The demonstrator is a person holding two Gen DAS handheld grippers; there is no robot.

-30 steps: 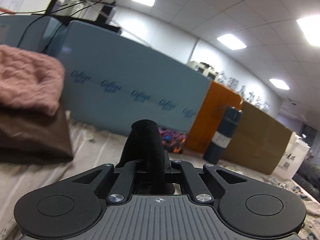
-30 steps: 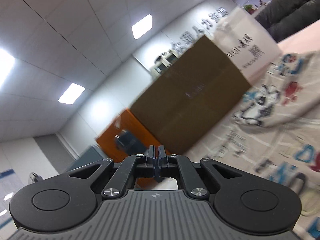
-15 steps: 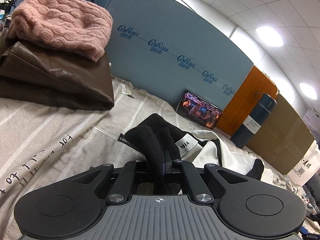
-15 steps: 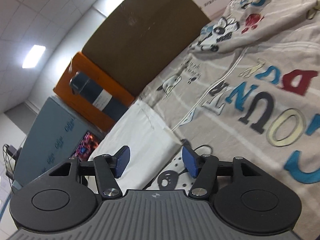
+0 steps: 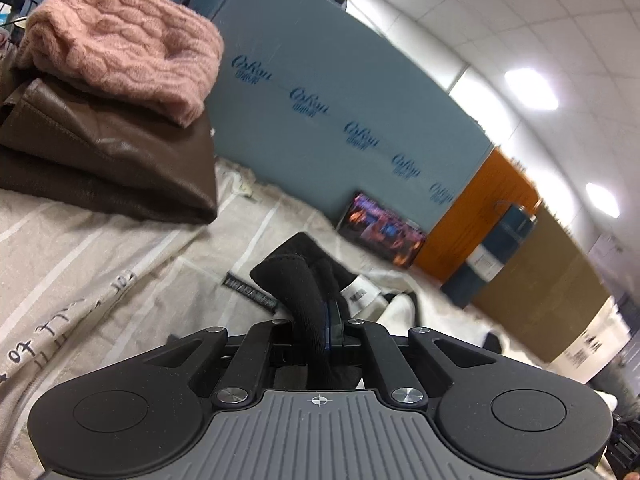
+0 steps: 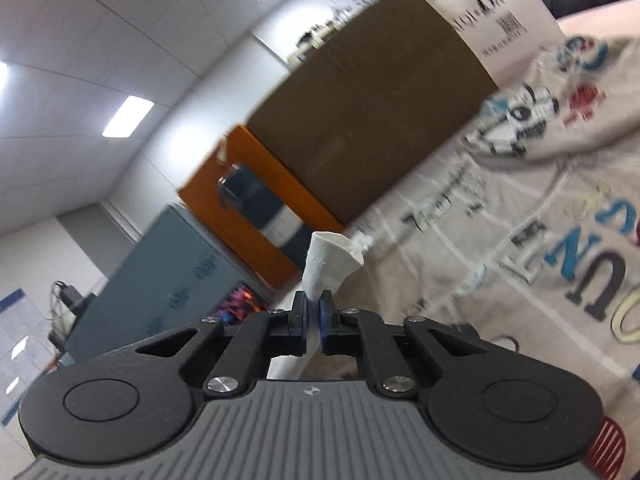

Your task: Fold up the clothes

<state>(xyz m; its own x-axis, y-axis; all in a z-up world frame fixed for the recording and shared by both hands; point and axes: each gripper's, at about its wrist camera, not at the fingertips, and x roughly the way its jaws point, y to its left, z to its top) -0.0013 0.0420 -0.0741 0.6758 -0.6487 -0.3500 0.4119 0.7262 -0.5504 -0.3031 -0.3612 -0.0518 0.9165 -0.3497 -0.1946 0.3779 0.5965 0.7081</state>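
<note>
- The left hand-held gripper (image 5: 320,320) is clenching a black knit cuff (image 5: 296,280) of the black-and-white garment (image 5: 400,304) lying on the printed sheet (image 5: 100,264), probably to control that corner.
- The right hand-held gripper (image 6: 314,316), whose jaws have just been closing, is pinching the garment's white hem (image 6: 326,260), likely readying a fold.
- The folded pink sweater (image 5: 120,52) is resting on a brown leather jacket (image 5: 100,160), seemingly finished.

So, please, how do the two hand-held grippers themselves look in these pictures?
Both look alike. The left gripper and the right gripper each have a grey ribbed plate with a small crosshair mark, two round black housings, black link arms with silver screws, and blue pads on the fingers. No cable, hand or sleeve shows.
</note>
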